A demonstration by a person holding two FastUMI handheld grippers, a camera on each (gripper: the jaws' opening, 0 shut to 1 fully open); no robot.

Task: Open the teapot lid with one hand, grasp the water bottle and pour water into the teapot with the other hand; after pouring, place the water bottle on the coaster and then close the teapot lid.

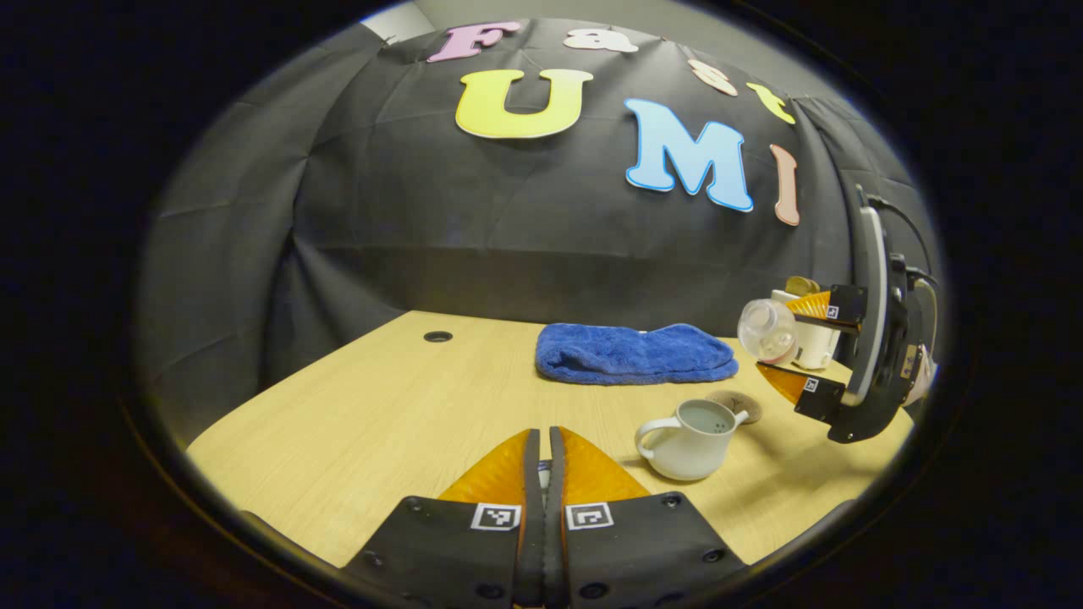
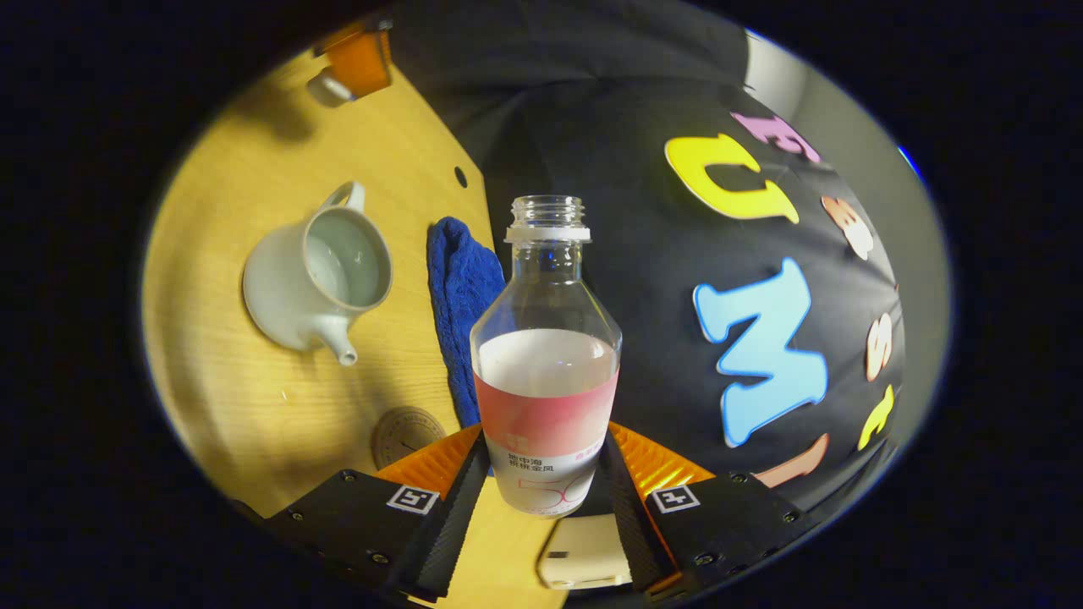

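Observation:
A white teapot (image 1: 689,440) (image 2: 317,271) stands open on the wooden table (image 1: 381,414), its pale inside showing. My left gripper (image 1: 544,436) is shut; the right gripper view shows it (image 2: 360,55) far off, holding the small white lid (image 2: 326,89). My right gripper (image 2: 546,482) (image 1: 804,351) is shut on an uncapped clear water bottle (image 2: 546,372) (image 1: 766,330) with a pink label, roughly half full. The bottle hangs tilted on its side, above and to the right of the teapot. A round brown coaster (image 1: 736,404) (image 2: 406,436) lies just beyond the teapot.
A folded blue towel (image 1: 634,353) (image 2: 461,296) lies toward the back of the table. A cream-white object (image 1: 814,342) (image 2: 584,554) sits behind the right gripper. A small round hole (image 1: 437,336) marks the table's far left. The black cloth wall closes the back.

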